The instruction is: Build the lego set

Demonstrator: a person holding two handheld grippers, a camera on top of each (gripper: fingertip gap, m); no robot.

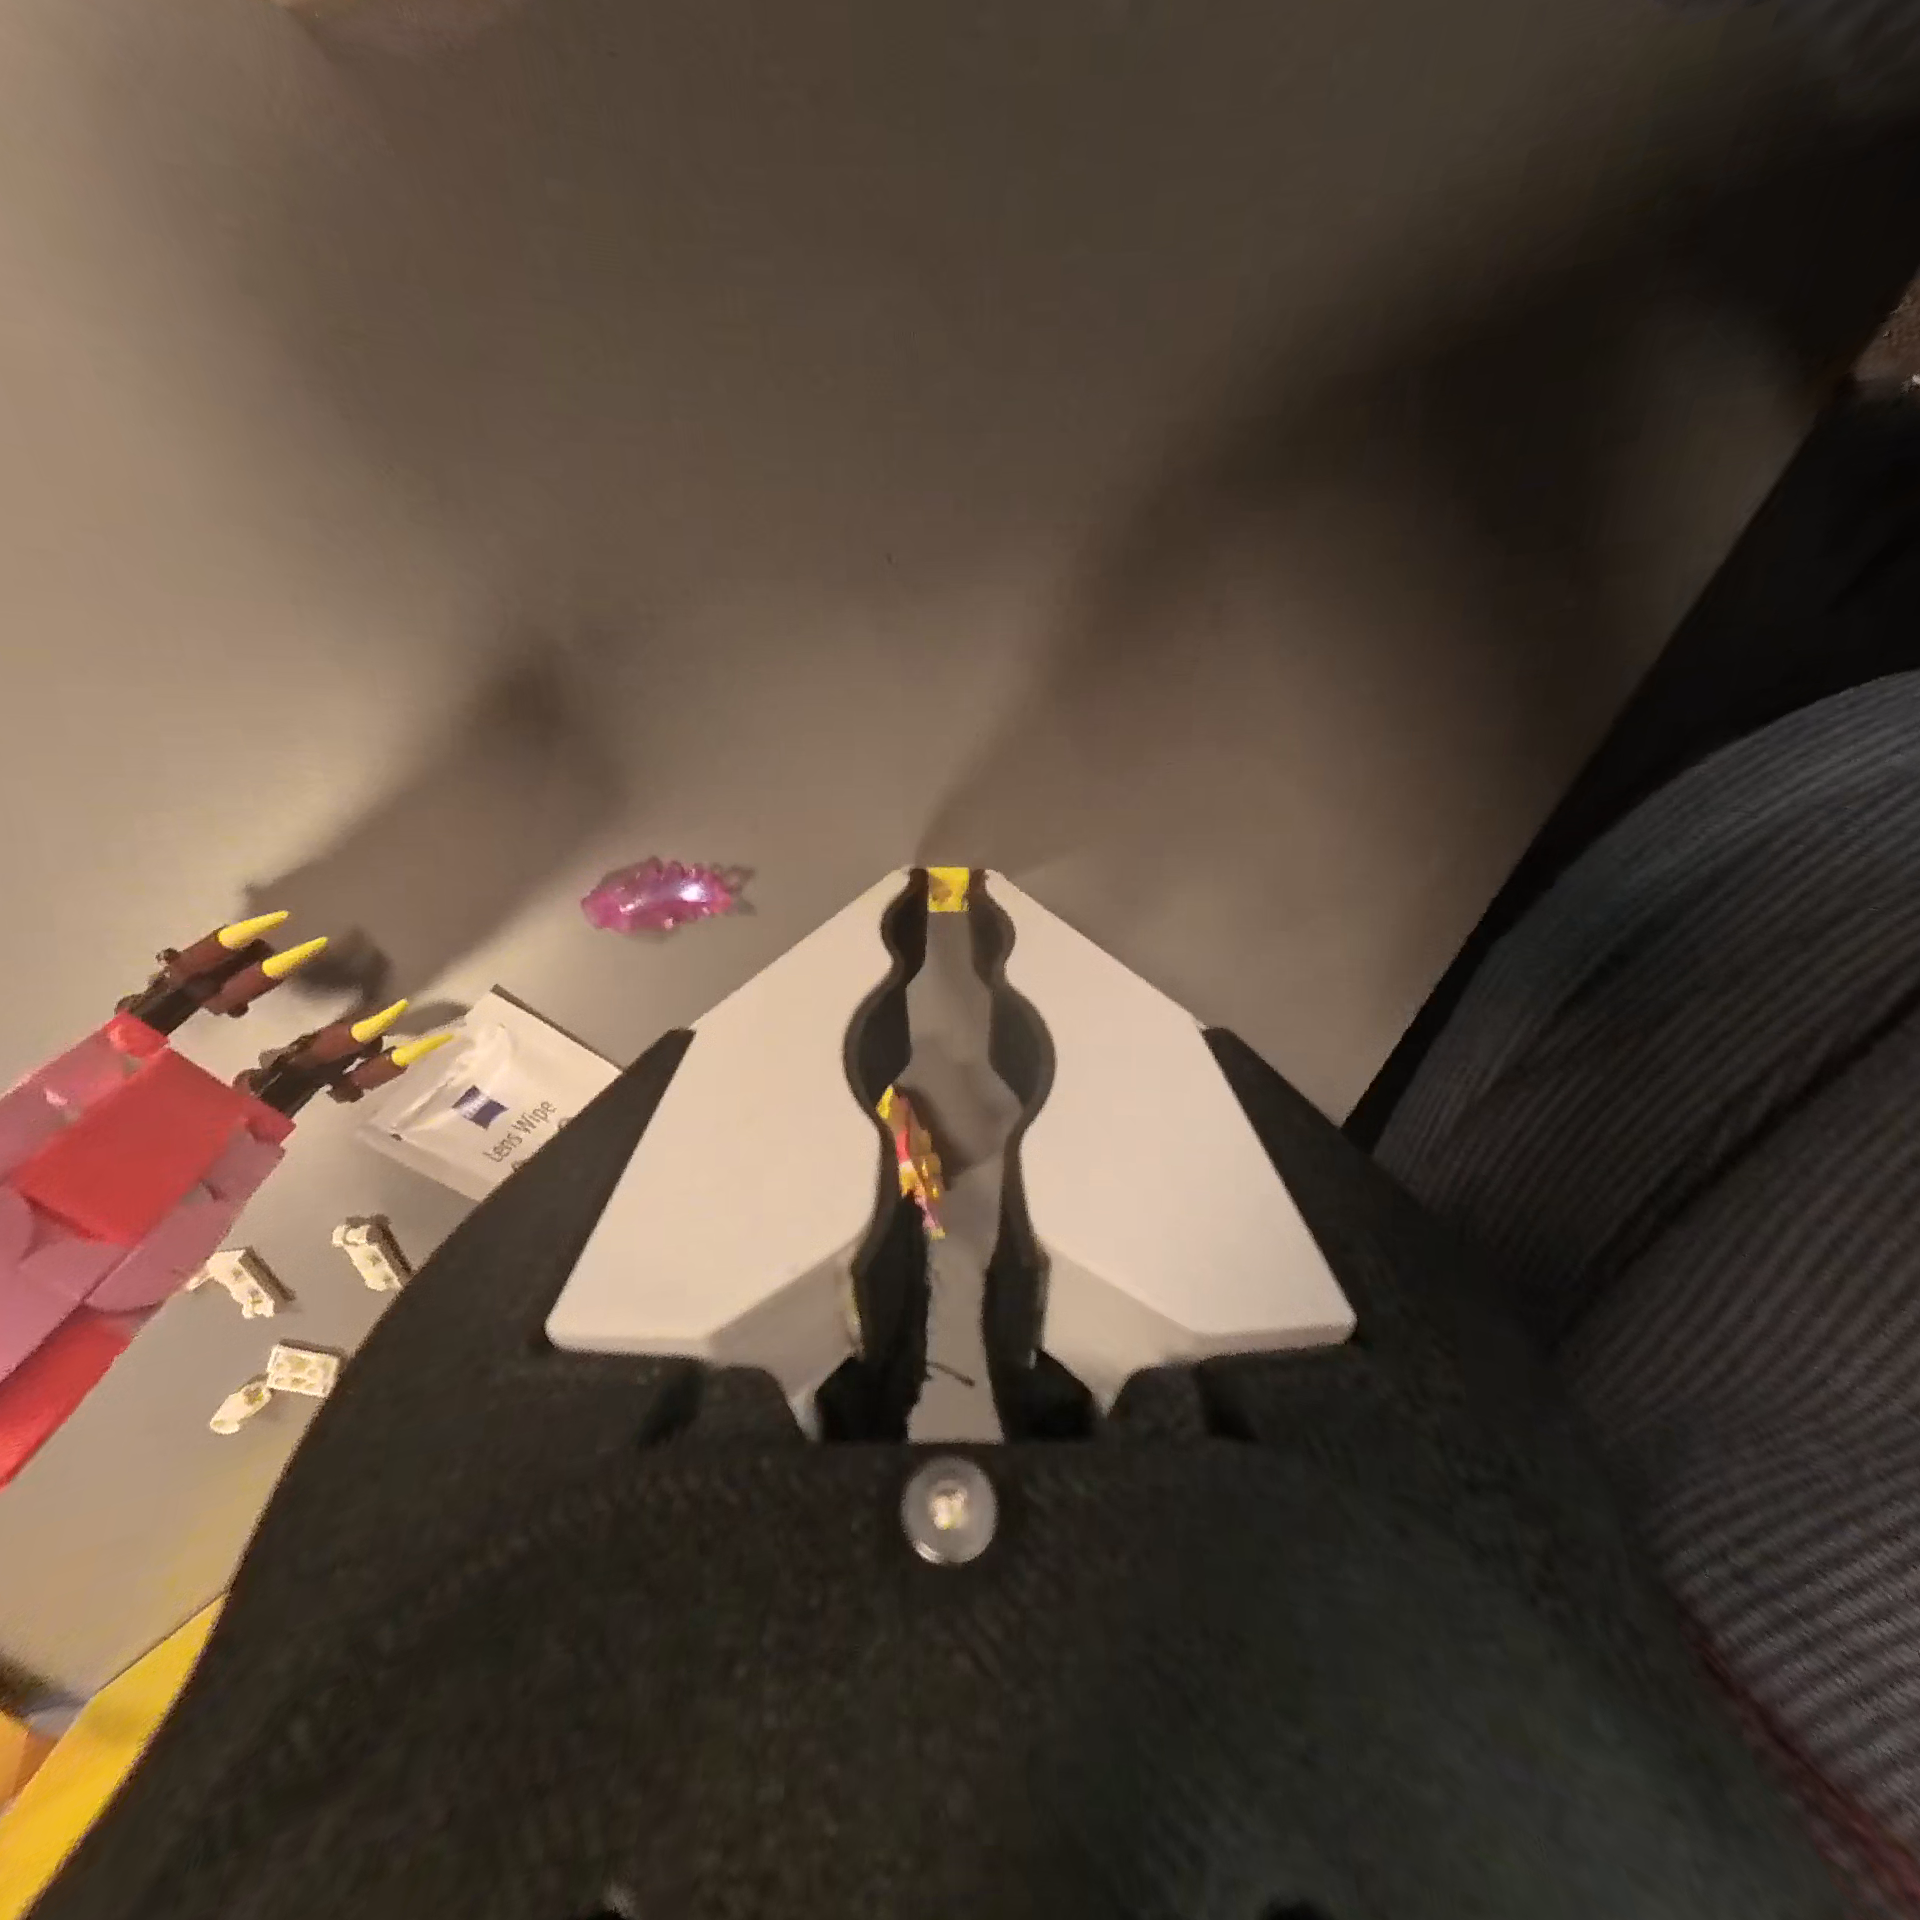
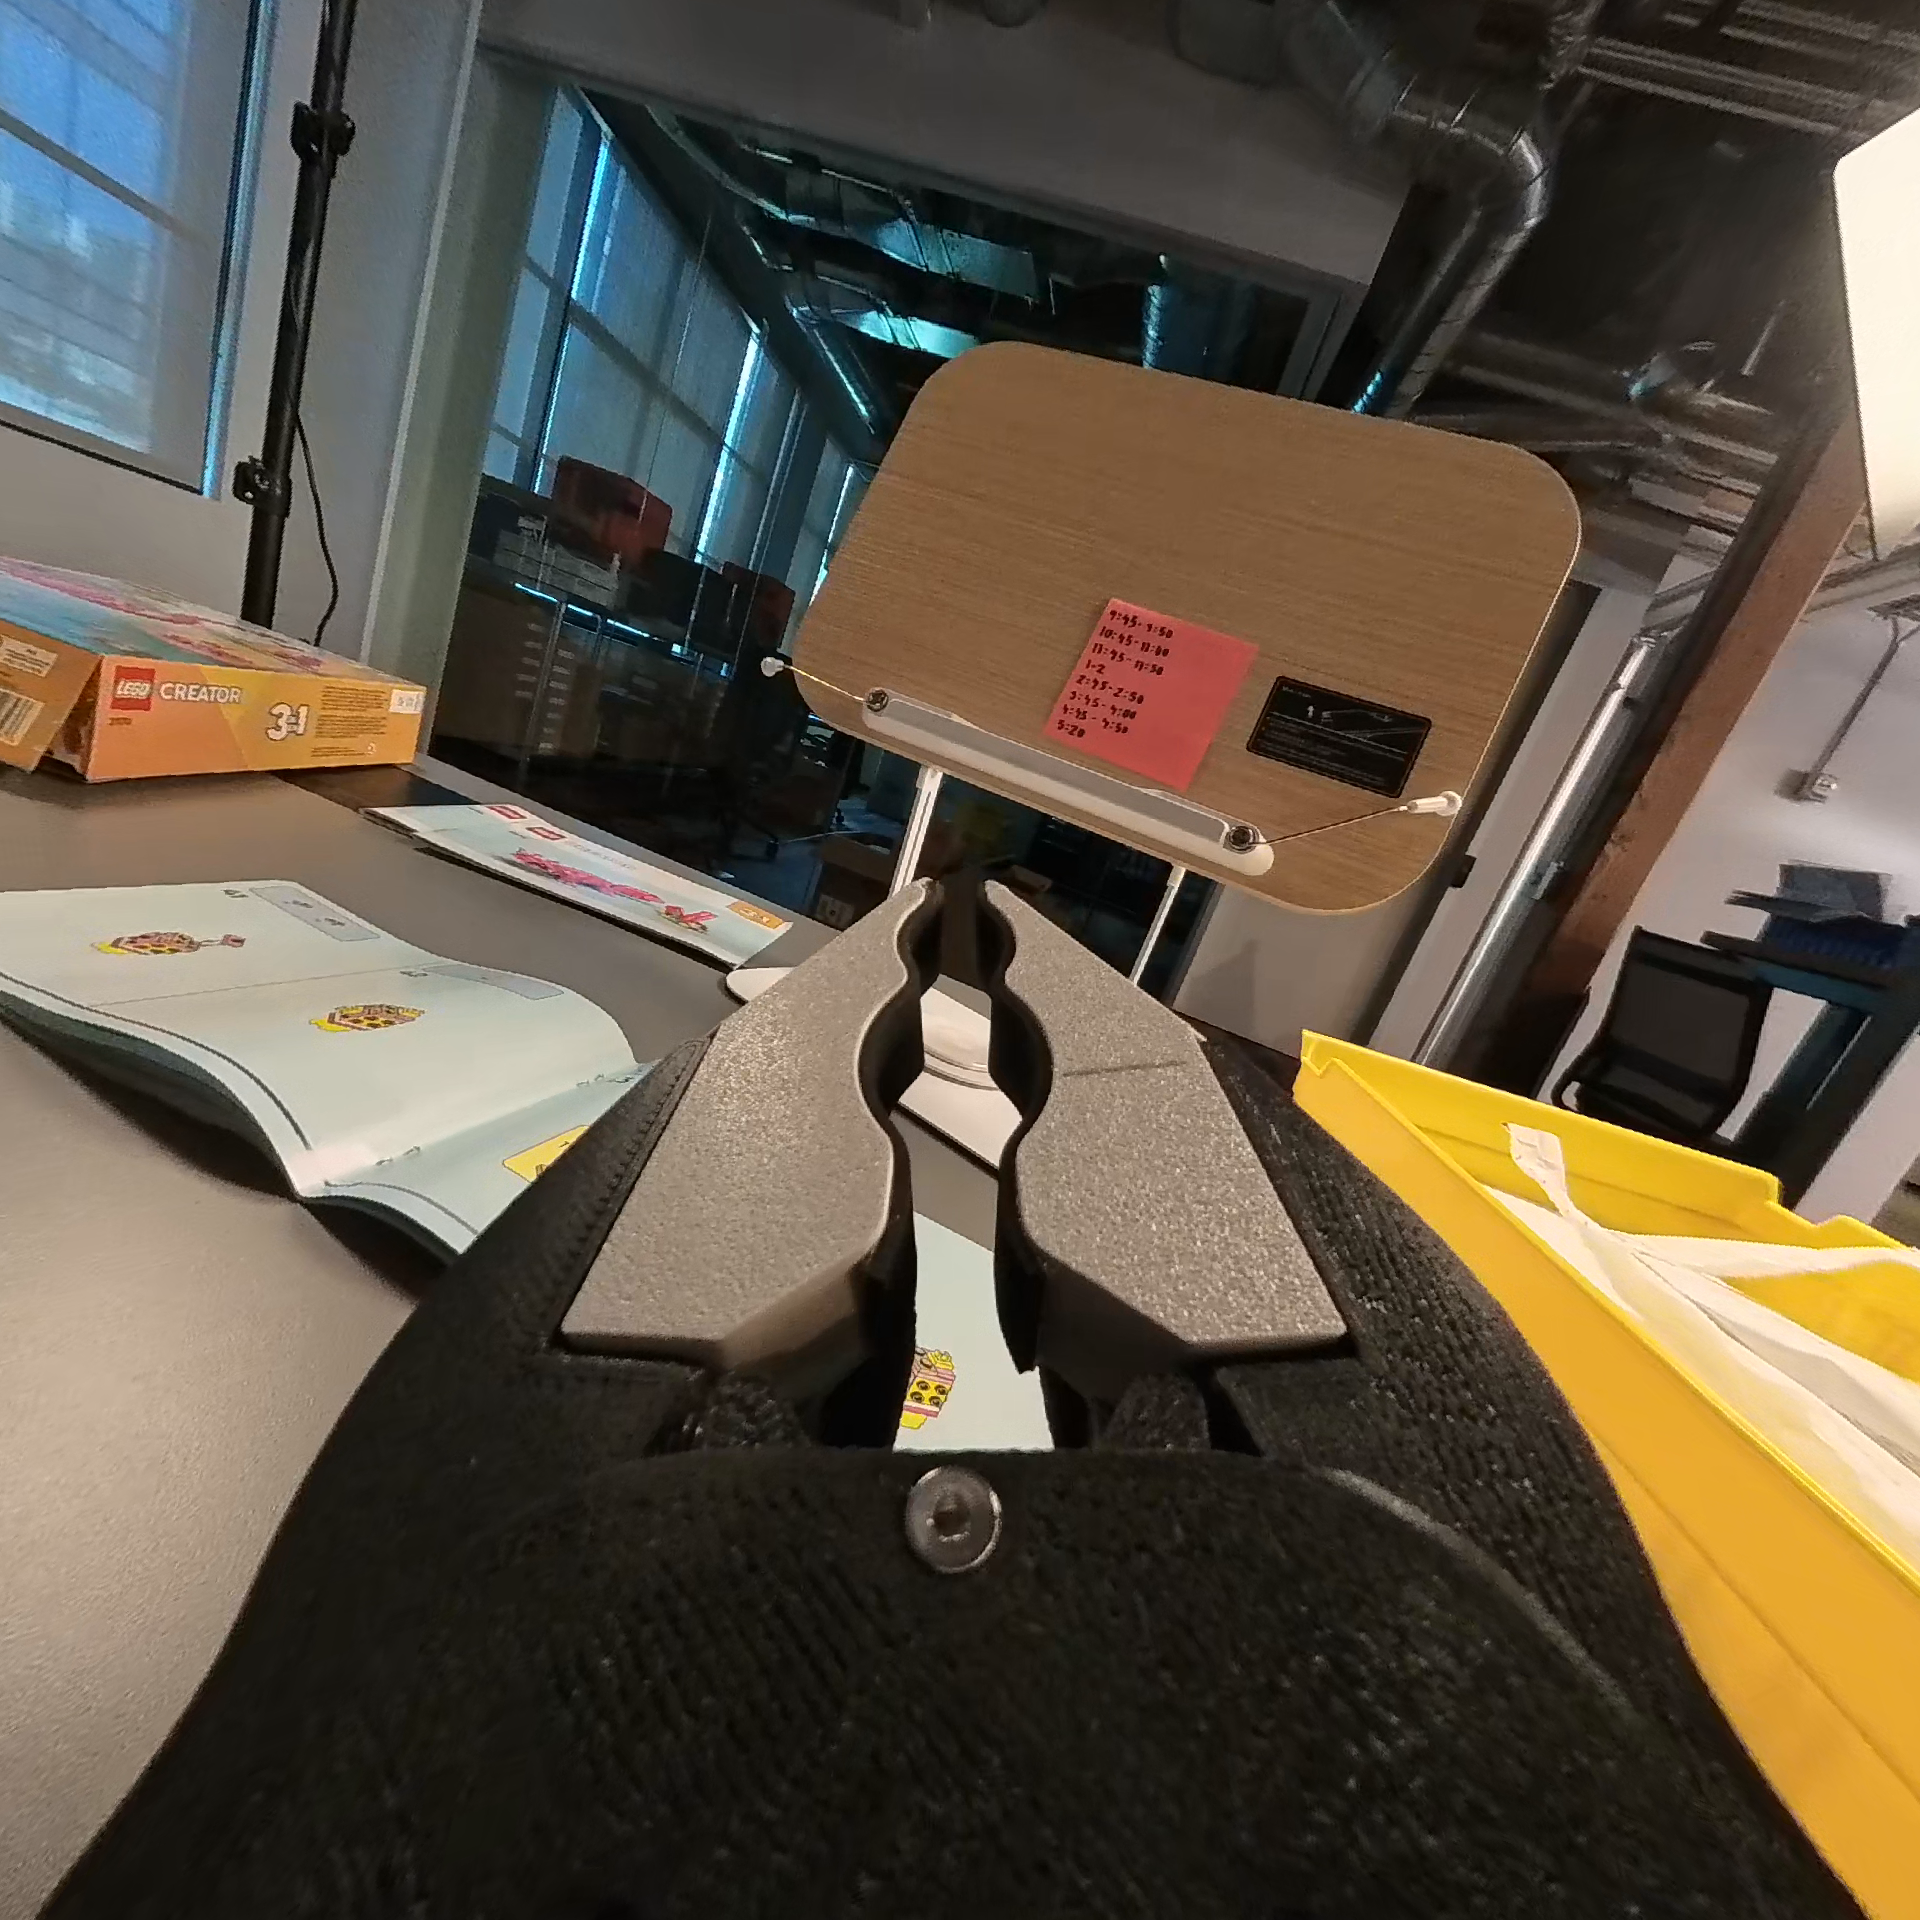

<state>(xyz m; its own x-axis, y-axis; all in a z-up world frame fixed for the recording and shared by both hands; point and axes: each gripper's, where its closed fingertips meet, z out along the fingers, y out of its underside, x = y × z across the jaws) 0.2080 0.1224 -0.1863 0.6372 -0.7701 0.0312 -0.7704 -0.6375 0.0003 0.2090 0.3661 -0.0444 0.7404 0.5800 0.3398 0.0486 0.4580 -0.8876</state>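
Note:
In the left wrist view my left gripper (image 1: 948, 883) is shut on a small yellow brick piece (image 1: 948, 894), pinched at the very fingertips just above the grey table (image 1: 935, 468). A clear pink spiky piece (image 1: 665, 896) lies on the table to its left. Further left is a red and pink brick model (image 1: 135, 1143) with brown claws tipped yellow. In the right wrist view my right gripper (image 2: 961, 888) is shut and points level over the table toward a wooden book stand (image 2: 1195, 582). An open instruction booklet (image 2: 260, 1018) lies under and left of it.
A white wipe sachet (image 1: 488, 1091) and several small white bricks (image 1: 249, 1280) lie by the model. Dark striped cloth (image 1: 1662, 1143) fills the right of that view. A yellow bin (image 2: 1455, 1143) holding white bags stands at the right. A second booklet (image 2: 582, 862) and an orange box (image 2: 208, 707) lie behind. The grippers' ends are close to 30 cm from one another.

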